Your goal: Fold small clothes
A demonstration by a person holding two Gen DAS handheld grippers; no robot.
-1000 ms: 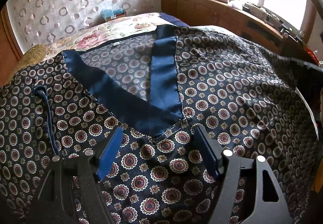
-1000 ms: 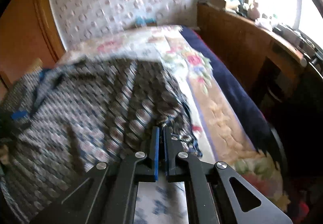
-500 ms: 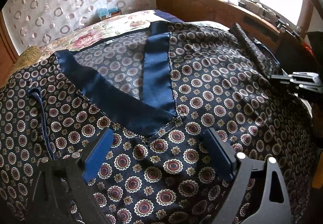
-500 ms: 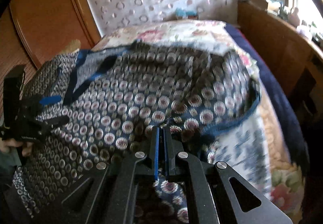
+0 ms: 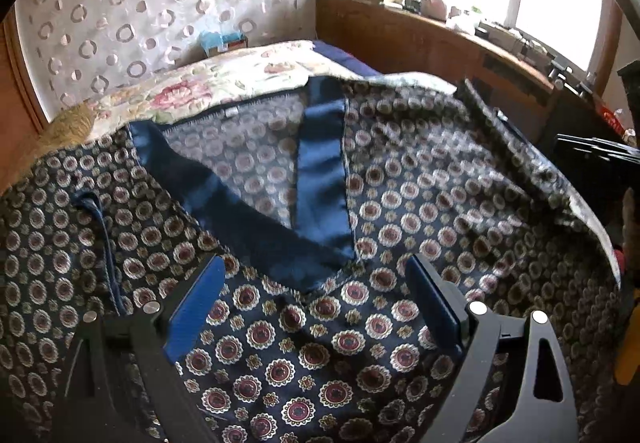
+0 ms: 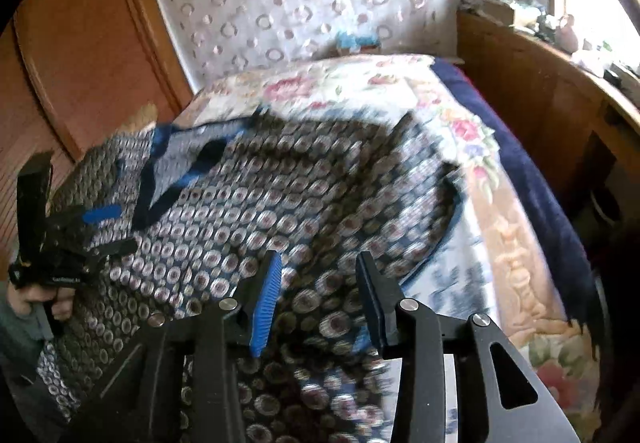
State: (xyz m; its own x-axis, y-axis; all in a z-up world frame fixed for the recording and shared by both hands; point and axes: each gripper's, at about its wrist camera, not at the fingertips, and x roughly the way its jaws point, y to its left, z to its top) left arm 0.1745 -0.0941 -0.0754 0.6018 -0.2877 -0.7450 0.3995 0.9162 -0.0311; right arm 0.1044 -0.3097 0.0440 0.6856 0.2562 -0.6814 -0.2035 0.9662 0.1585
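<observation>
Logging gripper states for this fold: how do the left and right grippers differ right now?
The left gripper gapes wide over the garment below its blue neckline; the right gripper stands narrower, its jaws having just been opening, fabric below them, not pinched. The left's view is sharp, the right's blurred. Both are open, holding nothing.

My navy medallion-print garment (image 5: 420, 203) with a plain blue V-neckband lies spread front-up, wrinkled, across the bed (image 6: 500, 211).

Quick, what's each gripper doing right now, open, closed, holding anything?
Left gripper: open, holding nothing, above the patterned garment.
Right gripper: jaws have just been opening, nothing gripped, garment beneath.
</observation>
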